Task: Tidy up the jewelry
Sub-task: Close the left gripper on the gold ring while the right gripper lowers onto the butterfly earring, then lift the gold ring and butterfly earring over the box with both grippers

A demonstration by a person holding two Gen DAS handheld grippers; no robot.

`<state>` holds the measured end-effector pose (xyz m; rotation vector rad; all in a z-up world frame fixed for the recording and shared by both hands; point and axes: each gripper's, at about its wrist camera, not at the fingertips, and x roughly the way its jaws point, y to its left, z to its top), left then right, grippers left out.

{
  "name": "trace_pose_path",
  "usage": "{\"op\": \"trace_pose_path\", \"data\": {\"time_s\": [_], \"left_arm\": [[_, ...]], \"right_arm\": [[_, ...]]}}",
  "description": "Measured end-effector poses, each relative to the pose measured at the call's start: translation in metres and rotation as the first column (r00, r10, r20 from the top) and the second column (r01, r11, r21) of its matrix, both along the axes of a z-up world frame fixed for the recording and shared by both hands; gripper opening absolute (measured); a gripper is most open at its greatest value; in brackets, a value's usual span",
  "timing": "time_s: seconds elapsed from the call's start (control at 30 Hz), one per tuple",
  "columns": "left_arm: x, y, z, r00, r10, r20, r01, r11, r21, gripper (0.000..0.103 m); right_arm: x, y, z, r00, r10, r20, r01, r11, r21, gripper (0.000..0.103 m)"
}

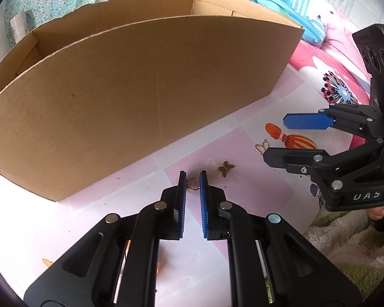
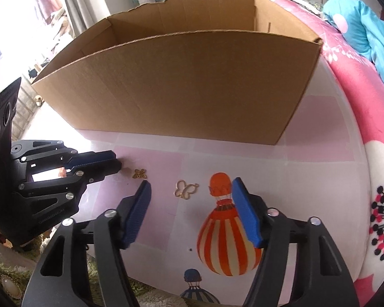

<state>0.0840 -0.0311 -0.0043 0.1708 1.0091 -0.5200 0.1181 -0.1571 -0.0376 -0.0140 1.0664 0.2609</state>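
Between the tips of my left gripper (image 1: 192, 181), nearly closed, sits a small ring (image 1: 192, 183), apparently pinched. My right gripper (image 2: 190, 189) stands open around the outline butterfly charm (image 2: 186, 190). I should close squarely, then lift toward the box (image 1: 130, 97).

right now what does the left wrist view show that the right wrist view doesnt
Only the left wrist view shows the small ring pinched at the tips of the left gripper; from the right wrist view those fingers hide it.

Only the right wrist view shows the outline butterfly charm whole, lying between the open right gripper fingers, untouched; from the left it is half hidden behind a finger. It also shows the blue balloon print.

Both show the cardboard box, the bronze butterfly charm and the orange balloon print.
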Motion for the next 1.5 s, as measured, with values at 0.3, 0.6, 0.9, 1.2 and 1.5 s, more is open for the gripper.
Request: {"op": "trace_pose_path", "data": {"time_s": [0.3,0.6,0.9,1.2,1.5], "left_arm": [[0.001,0.003,0.0,1.0,-0.002,0.001,0.002,1.0,-0.009,0.009],[0.0,0.005,0.0,1.0,-0.01,0.005,0.01,1.0,-0.011,0.009],[0.001,0.005,0.0,1.0,-0.008,0.004,0.008,1.0,-0.011,0.009],[0.002,0.006,0.0,1.0,-0.01,0.005,0.011,1.0,-0.01,0.009],[-0.001,0.006,0.006,1.0,-0.015,0.018,0.016,1.0,-0.014,0.009]], "right_arm": [[0.001,0.016,-0.009,0.998,0.066,-0.002,-0.066,0.996,-0.066,0.038],[0.002,0.024,-0.01,0.979,0.205,-0.006,-0.204,0.969,-0.139,0.034],[0.012,0.03,-0.009,0.956,0.293,-0.032,-0.294,0.947,-0.128,0.023],[0.017,0.02,-0.007,0.96,0.277,-0.036,-0.279,0.957,-0.085,0.02],[0.016,-0.013,0.003,0.968,0.248,-0.03,-0.249,0.966,-0.063,0.02]]}}
